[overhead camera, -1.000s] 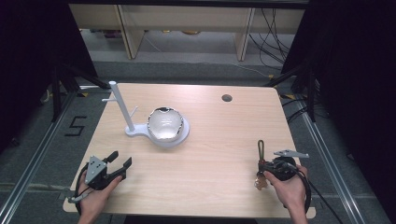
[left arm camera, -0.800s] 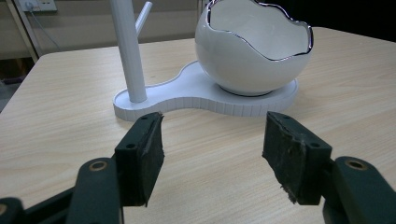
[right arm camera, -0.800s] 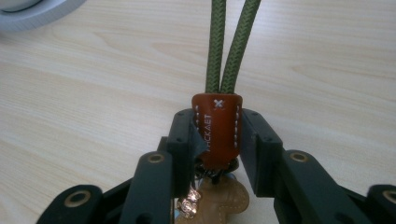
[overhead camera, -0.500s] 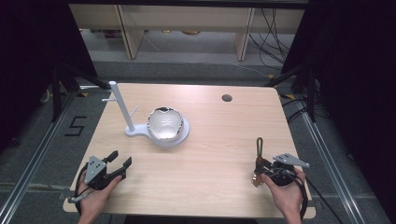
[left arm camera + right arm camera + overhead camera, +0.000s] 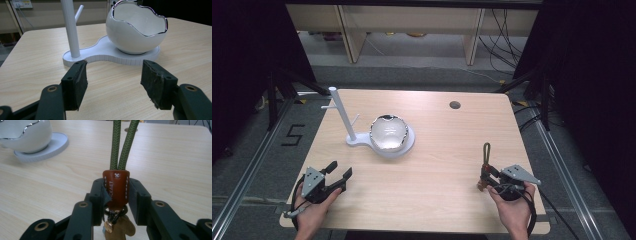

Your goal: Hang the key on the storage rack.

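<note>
Brown leather sits clamped between the fingers (image 5: 136, 195) of your right gripper (image 5: 116, 195): they close on the stitched tab of a keychain (image 5: 116, 188), pressing it from both sides. From the top of that tab a green cord loop (image 5: 122, 145) runs away from you, and below it a dark metal ring and a small brass-coloured charm (image 5: 120, 228) hang between the finger arms. In the high view your right gripper (image 5: 484, 177) rests low near the table's (image 5: 442, 200) right front edge, your right hand (image 5: 512, 210) behind it, with the keychain (image 5: 486, 162) lying forward of it on the wood.

Your left gripper (image 5: 113, 77) has its fingers (image 5: 157, 86) spread wide, nothing between them but bare light wood. In the high view it (image 5: 337, 175) sits near the left front corner, held in your left hand (image 5: 314, 210).

Ahead of the left fingers stands a white stand (image 5: 105, 52) with an upright post (image 5: 70, 27) bearing a short side peg, and on its round end sits a white bowl (image 5: 136, 27) with a wavy silver rim. The stand (image 5: 357, 141) occupies the left-centre of the table, well apart from both grippers. A small dark hole (image 5: 455, 105) marks the far side of the table.
</note>
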`<state>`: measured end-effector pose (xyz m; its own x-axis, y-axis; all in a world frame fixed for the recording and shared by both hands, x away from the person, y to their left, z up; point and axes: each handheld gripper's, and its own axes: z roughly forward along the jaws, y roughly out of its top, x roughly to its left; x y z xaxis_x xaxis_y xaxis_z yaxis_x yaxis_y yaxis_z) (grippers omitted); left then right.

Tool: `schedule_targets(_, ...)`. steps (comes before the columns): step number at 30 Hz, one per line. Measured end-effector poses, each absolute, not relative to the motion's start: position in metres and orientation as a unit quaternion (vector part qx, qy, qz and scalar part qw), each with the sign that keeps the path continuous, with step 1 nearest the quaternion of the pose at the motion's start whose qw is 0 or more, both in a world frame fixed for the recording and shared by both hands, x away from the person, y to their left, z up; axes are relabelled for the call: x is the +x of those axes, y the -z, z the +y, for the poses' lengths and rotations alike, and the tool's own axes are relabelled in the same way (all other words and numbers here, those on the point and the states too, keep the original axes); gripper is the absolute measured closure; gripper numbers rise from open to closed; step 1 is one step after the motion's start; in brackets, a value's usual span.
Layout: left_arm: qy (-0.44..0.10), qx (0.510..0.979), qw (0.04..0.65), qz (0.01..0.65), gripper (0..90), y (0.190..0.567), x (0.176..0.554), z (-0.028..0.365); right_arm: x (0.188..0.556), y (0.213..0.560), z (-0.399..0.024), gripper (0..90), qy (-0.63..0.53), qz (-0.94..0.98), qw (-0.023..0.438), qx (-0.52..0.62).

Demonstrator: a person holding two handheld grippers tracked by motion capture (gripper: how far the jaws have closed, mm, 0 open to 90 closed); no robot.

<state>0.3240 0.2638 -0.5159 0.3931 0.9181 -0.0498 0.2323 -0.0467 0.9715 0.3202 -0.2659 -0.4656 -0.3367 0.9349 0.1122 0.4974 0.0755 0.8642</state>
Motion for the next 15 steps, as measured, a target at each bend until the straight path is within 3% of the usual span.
schedule_targets(15, -0.327, 0.635, 0.537, 0.449, 36.0, 0.513, 0.323, 0.265, 0.322, 0.449, -0.247, 68.0, -0.472, 0.686, 0.282, 0.476)
